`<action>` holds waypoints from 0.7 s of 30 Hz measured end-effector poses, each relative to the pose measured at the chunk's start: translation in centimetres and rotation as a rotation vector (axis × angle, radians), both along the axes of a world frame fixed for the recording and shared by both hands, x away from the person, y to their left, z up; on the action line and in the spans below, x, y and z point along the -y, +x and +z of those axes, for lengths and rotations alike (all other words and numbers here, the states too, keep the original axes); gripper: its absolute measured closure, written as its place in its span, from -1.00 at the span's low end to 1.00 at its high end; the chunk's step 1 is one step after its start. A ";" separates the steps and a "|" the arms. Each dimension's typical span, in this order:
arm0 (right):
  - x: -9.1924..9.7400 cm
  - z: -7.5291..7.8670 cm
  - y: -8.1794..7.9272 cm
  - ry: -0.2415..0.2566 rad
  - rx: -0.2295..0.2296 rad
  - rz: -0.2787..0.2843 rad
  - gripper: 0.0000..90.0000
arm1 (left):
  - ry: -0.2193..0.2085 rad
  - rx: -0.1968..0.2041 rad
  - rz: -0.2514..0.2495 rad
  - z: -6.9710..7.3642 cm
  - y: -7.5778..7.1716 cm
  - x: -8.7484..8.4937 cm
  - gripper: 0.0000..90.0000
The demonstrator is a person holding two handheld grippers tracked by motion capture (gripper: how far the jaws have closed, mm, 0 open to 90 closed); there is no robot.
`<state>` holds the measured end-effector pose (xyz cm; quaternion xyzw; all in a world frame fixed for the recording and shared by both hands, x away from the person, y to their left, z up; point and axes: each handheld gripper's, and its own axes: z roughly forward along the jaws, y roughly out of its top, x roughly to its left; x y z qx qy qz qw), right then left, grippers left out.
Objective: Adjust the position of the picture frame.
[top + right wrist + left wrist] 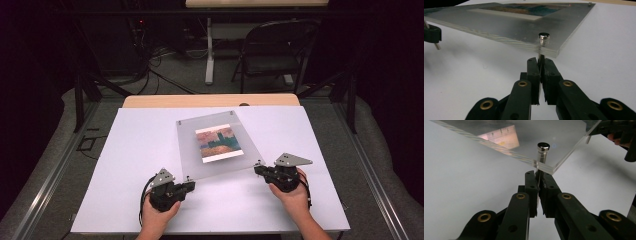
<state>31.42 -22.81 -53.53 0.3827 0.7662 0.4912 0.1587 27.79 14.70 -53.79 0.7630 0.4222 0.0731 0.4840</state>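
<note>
Now acrylic frame [218, 144] between both grippers, near corners pinched

The table [150, 101] has a light wooden top, and a bare strip of it shows along the far edge. A white sheet [135, 150] lies flat on it and covers nearly all of the top. The far edge of a clear panel [210, 125] rests on the sheet, its near edge raised off it.

- In the left gripper view, the clear panel [524, 137] is cut off by the top edge.
- The metal pin [541, 157] has its lower end hidden between the jaws.
- The picture [218, 144] is too small to make out.
</note>
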 end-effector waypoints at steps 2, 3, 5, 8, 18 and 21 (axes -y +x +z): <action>-0.2 0.1 -0.2 0.009 -0.004 0.004 0.88 | -0.005 -0.002 0.013 0.0 0.3 -0.3 0.88; -0.3 0.1 -0.3 0.010 -0.005 0.008 0.88 | -0.006 0.000 0.019 0.1 0.4 -0.5 0.88; -0.5 0.2 -0.5 0.016 -0.009 0.014 0.88 | -0.011 0.002 0.031 0.1 0.7 -0.8 0.88; -0.8 0.3 -0.8 0.023 -0.009 0.024 0.88 | -0.017 0.005 0.047 0.1 0.9 -1.1 0.88; -1.7 0.5 -1.0 0.033 -0.012 0.042 0.88 | -0.030 0.005 0.063 0.3 1.8 -2.0 0.87; -1.6 0.5 -0.9 0.033 -0.011 0.044 0.88 | -0.027 0.006 0.064 0.3 1.9 -2.0 0.87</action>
